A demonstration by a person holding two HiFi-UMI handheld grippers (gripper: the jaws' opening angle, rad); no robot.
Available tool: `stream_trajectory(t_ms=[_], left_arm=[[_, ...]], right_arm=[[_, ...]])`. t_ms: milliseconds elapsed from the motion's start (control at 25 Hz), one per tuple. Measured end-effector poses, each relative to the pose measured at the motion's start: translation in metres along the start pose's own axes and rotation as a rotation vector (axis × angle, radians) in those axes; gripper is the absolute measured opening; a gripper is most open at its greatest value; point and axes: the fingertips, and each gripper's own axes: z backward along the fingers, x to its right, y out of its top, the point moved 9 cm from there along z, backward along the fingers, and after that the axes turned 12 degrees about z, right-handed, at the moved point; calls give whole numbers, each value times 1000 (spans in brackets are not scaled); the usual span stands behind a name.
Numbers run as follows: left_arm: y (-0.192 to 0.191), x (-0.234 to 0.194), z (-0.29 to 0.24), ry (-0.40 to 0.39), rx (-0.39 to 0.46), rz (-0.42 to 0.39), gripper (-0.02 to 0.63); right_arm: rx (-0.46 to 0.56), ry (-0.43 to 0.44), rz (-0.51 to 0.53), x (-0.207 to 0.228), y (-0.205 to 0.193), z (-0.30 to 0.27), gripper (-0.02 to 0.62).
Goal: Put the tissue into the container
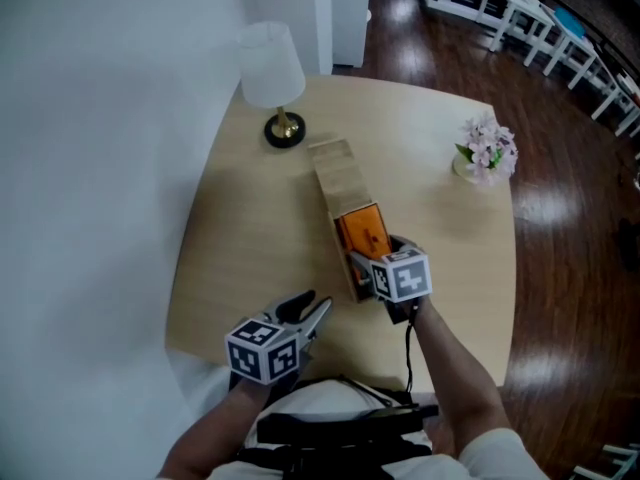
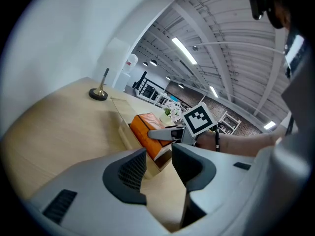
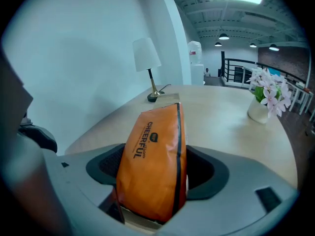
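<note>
An orange tissue pack [image 1: 362, 233] stands tilted in the near end of a long pale wooden container [image 1: 335, 178] at the middle of the round table [image 1: 250, 258]. My right gripper [image 1: 372, 248] is shut on the pack, one pad on each flat side. In the right gripper view the pack [image 3: 155, 156] fills the gap between the jaws of the right gripper [image 3: 152, 167]. My left gripper [image 1: 315, 306] hovers near the table's front edge, left of the container, open and holding nothing. The left gripper view looks past the left gripper [image 2: 158, 163] at the pack [image 2: 147, 127] and the container [image 2: 123, 127].
A white table lamp [image 1: 272, 78] stands at the back left, just beyond the container's far end. A small vase of pink flowers [image 1: 485, 153] sits at the back right. A white wall runs along the table's left side, and dark wood floor lies to the right.
</note>
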Motion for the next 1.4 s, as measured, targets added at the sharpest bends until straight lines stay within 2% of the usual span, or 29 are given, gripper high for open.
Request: stream_trajectory(t_ms=[280, 800, 1120, 1200, 1320, 1400], left_arm=[[-1, -6, 2, 9, -3, 23, 164], [-2, -2, -2, 7, -13, 26, 164], [-1, 7, 4, -22, -9, 20, 156], [-3, 10, 4, -45, -11, 9, 124], [-3, 17, 4, -83, -6, -5, 71], [-3, 23, 7, -107, -2, -10, 42]], right_arm=[[-23, 34, -46, 1, -8, -17, 383], [8, 6, -22, 1, -10, -23, 385], [111, -11, -82, 5, -8, 18, 384], [144, -16, -86, 5, -8, 32, 383], [187, -42, -87, 6, -8, 57, 293], [208, -55, -86, 4, -9, 75, 257]])
